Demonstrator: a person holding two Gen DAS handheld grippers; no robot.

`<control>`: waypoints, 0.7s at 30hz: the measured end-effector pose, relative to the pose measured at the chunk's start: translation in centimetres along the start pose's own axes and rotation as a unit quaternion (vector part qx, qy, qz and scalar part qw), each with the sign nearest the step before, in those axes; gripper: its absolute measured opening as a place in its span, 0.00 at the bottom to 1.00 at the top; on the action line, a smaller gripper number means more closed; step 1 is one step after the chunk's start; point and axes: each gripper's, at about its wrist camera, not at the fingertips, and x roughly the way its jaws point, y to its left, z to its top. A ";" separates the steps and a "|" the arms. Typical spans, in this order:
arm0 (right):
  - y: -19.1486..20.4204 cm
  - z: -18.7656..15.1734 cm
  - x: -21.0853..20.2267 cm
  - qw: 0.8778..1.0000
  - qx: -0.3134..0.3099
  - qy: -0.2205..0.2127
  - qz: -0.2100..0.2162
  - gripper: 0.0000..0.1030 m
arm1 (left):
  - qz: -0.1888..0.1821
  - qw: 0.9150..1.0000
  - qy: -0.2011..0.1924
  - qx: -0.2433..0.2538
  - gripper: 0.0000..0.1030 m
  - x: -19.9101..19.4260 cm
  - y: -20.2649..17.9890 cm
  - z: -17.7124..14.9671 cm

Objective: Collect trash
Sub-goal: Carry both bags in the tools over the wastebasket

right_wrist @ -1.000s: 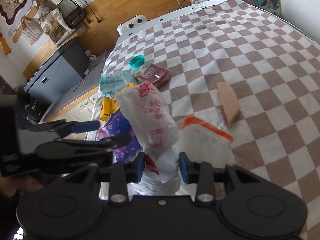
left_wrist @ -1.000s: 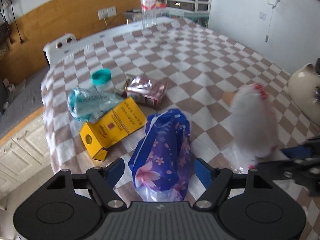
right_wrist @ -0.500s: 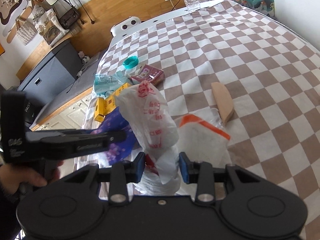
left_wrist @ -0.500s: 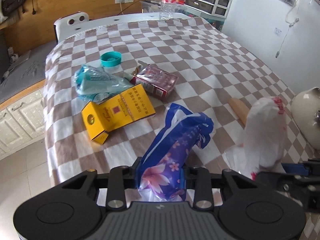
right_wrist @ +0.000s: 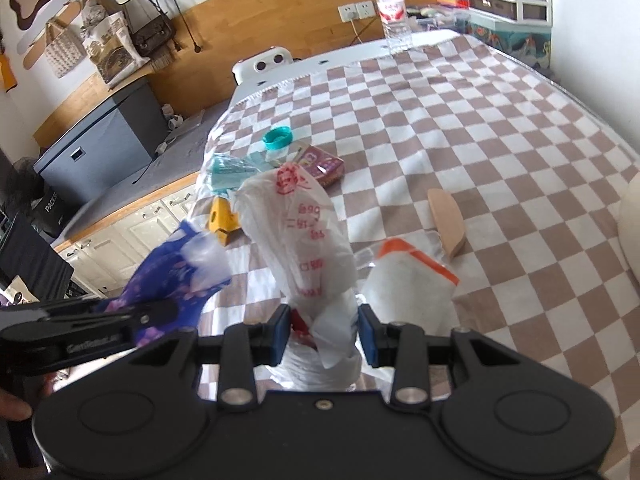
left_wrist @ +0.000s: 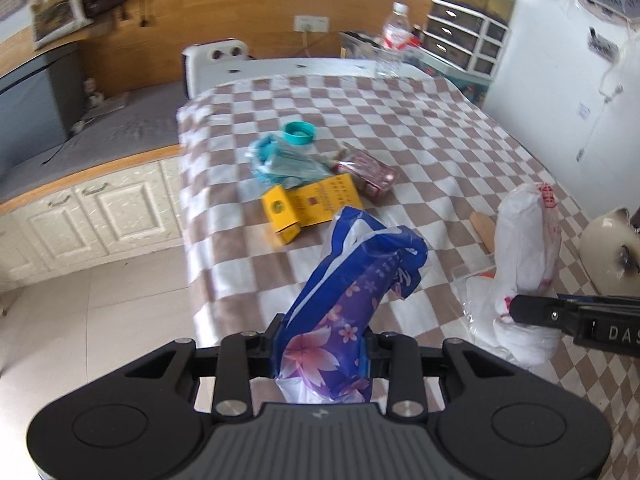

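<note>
Trash on the checkered tablecloth [left_wrist: 420, 128] lies ahead of both grippers: yellow box [left_wrist: 310, 206], crumpled teal wrapper [left_wrist: 280, 162] w/ teal cap [left_wrist: 299, 133] just behind it, dark red packet [left_wrist: 370, 172] touching the box's far right corner. Left gripper [left_wrist: 320, 354] is clamped on a blue floral plastic bag [left_wrist: 356, 288], pads pressing both sides, bag sticking up and fwd from the jaws, lifted off the cloth near the table edge. Right gripper [right_wrist: 323, 338] is closed on a white plastic bag [right_wrist: 298, 236] w/ red print, bag bunched between the pads and standing up in front. Just right of that bag, flat on the cloth: clear pouch w/ orange strip [right_wrist: 408, 276]; beyond it a tan wooden piece [right_wrist: 446, 216]. Far end of table: water bottle [right_wrist: 394, 20], upright. Cream round object [left_wrist: 608, 252] sits right of the left gripper; can't tell what it is.
</note>
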 end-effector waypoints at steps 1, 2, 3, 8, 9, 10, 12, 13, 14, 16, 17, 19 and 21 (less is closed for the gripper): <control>0.3 -0.1 -0.3 1.000 -0.002 -0.002 -0.001 0.36 | 0.003 1.000 -0.004 -0.005 0.34 -0.6 0.4 -0.4; 0.7 -0.3 -0.5 1.000 -0.004 -0.004 -0.002 0.36 | 0.005 1.000 -0.008 -0.010 0.34 -1.2 0.8 -0.7; 1.0 -0.4 -0.8 1.000 -0.006 -0.006 -0.004 0.36 | 0.006 1.000 -0.010 -0.016 0.34 -1.7 1.2 -1.0; 3.5 -1.5 -1.5 0.999 -0.026 -0.013 -0.016 0.36 | 0.012 0.999 -0.022 -0.036 0.34 -3.9 3.9 -2.7; 4.1 -1.8 -1.6 0.999 -0.031 -0.013 -0.017 0.36 | 0.012 0.999 -0.023 -0.039 0.34 -4.2 4.5 -2.9; 4.8 -2.1 -1.6 0.999 -0.035 -0.012 -0.019 0.36 | 0.013 0.999 -0.024 -0.040 0.34 -4.5 5.0 -3.2; 6.1 -2.7 -1.6 0.999 -0.042 -0.010 -0.022 0.36 | 0.015 0.999 -0.025 -0.043 0.34 -5.0 6.3 -3.8; 6.9 -3.1 -1.6 0.999 -0.044 -0.009 -0.022 0.36 | 0.015 0.999 -0.025 -0.046 0.34 -5.3 7.0 -4.1; 7.6 -3.4 -1.6 0.999 -0.046 -0.008 -0.022 0.36 | 0.015 0.998 -0.025 -0.049 0.34 -5.5 7.8 -4.5; 9.3 -4.1 -1.4 0.998 -0.051 -0.005 -0.022 0.36 | 0.018 0.998 -0.025 -0.054 0.34 -6.0 9.5 -5.1; 10.1 -4.4 -1.2 0.998 -0.054 -0.003 -0.022 0.36 | 0.020 0.998 -0.024 -0.057 0.34 -6.2 10.4 -5.5; 12.1 -5.1 -0.7 0.998 -0.060 0.002 -0.016 0.36 | 0.025 0.997 -0.022 -0.063 0.34 -6.7 12.4 -6.3; 14.4 -5.8 0.1 0.998 -0.067 0.007 -0.007 0.36 | 0.029 0.997 -0.020 -0.071 0.34 -7.2 14.6 -7.0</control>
